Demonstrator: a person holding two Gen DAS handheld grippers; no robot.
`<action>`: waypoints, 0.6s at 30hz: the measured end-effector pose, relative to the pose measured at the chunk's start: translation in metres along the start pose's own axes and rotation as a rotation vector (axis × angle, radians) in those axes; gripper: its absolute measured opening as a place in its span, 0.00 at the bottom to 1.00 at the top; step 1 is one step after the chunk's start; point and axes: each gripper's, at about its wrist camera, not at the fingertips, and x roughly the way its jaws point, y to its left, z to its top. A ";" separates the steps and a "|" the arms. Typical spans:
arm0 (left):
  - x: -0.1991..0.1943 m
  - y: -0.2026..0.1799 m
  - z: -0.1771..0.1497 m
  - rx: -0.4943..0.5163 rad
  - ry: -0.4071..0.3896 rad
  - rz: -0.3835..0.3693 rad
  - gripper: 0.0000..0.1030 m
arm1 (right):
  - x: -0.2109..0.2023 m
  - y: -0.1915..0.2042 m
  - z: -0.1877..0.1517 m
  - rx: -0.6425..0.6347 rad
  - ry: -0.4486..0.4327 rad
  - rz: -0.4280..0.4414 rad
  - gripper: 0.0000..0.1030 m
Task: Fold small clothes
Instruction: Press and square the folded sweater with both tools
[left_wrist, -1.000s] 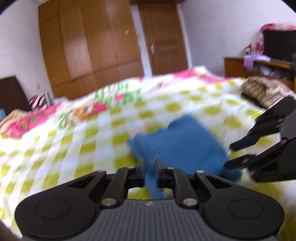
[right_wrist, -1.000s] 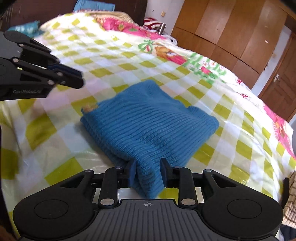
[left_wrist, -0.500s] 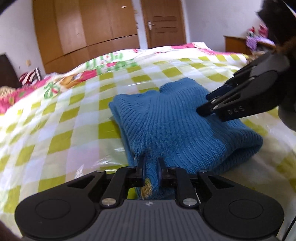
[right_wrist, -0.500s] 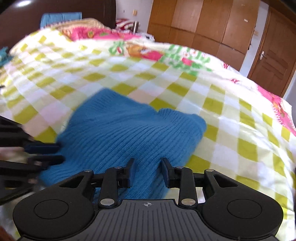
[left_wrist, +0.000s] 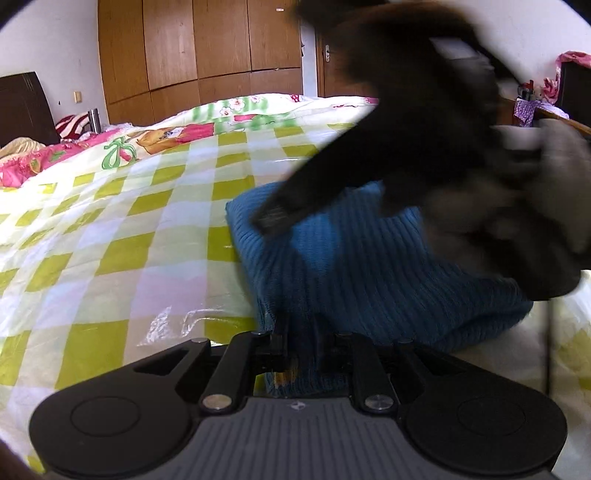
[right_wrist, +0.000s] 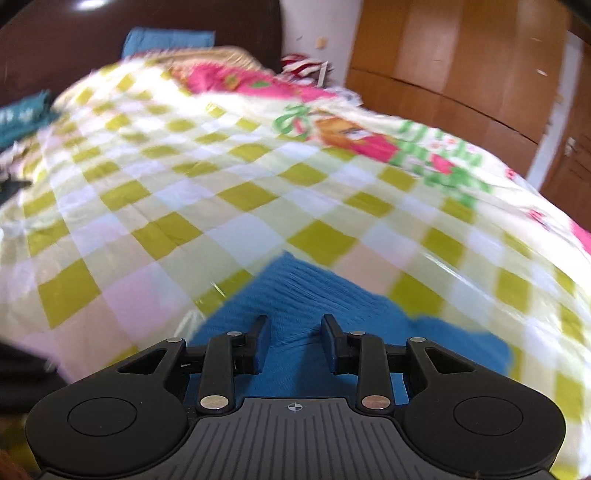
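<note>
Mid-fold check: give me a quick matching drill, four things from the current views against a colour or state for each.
Things:
1. left gripper
2. right gripper
3. sweater
4. wardrobe

States:
A. brown wood
B. open, above the knit
C. blue ribbed knit, folded on the checked bedspread
D. shut on the knit's near edge

Pairs: 1-D, 2-B, 3-C, 4-A

Bright, even daylight across both fisheye views, corners vignetted to black, straight lines of the wardrobe (left_wrist: 199, 55) bowed. Glare on the glossy bedspread (left_wrist: 110, 229), with white specular streaks near the blue knit sweater (left_wrist: 351, 266). Heavy motion blur over the right gripper (left_wrist: 424, 147) in the left view. Smeared checks and soft edges throughout the right view.
</note>
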 end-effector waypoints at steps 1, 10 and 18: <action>0.001 0.000 -0.001 -0.001 -0.002 0.001 0.30 | 0.009 0.004 0.004 -0.006 0.010 0.003 0.31; -0.002 0.004 0.001 -0.032 -0.019 -0.012 0.30 | -0.007 -0.008 0.012 0.112 -0.035 0.029 0.29; -0.032 0.012 0.040 -0.060 -0.121 0.013 0.31 | -0.104 -0.090 -0.043 0.326 -0.086 -0.102 0.39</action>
